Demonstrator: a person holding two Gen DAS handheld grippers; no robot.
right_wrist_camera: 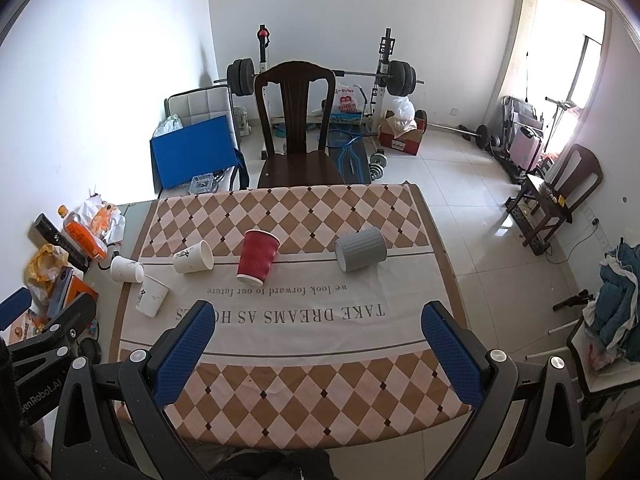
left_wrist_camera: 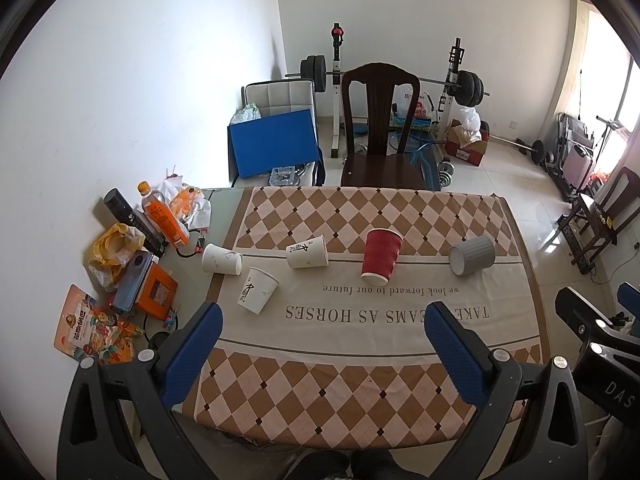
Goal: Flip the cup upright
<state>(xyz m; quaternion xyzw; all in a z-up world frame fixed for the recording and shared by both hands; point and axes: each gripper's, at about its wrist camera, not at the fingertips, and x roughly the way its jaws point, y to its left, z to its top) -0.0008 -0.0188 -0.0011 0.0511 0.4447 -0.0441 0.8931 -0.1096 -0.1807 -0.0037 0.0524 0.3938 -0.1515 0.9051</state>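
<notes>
Several cups lie on their sides on the checked tablecloth (left_wrist_camera: pixel 360 384). A red ribbed paper cup (left_wrist_camera: pixel 380 256) (right_wrist_camera: pixel 258 256) is in the middle. A grey ribbed cup (left_wrist_camera: pixel 472 255) (right_wrist_camera: pixel 361 249) is to its right. Three white paper cups lie left: one by the red cup (left_wrist_camera: pixel 308 257) (right_wrist_camera: pixel 194 262), one at the cloth's left edge (left_wrist_camera: pixel 222 259) (right_wrist_camera: pixel 127 269), one nearer (left_wrist_camera: pixel 258 290) (right_wrist_camera: pixel 152 295). My left gripper (left_wrist_camera: pixel 324 320) and right gripper (right_wrist_camera: pixel 318 320) are open and empty, above the table's near edge, well short of the cups.
Clutter fills the table's left side: an orange bottle (left_wrist_camera: pixel 162 216), a black can (left_wrist_camera: pixel 128 216), a yellow bag (left_wrist_camera: pixel 114 246), boxes and snack packets (left_wrist_camera: pixel 92 328). A dark wooden chair (left_wrist_camera: pixel 380 128) stands at the far edge. Weight equipment is behind.
</notes>
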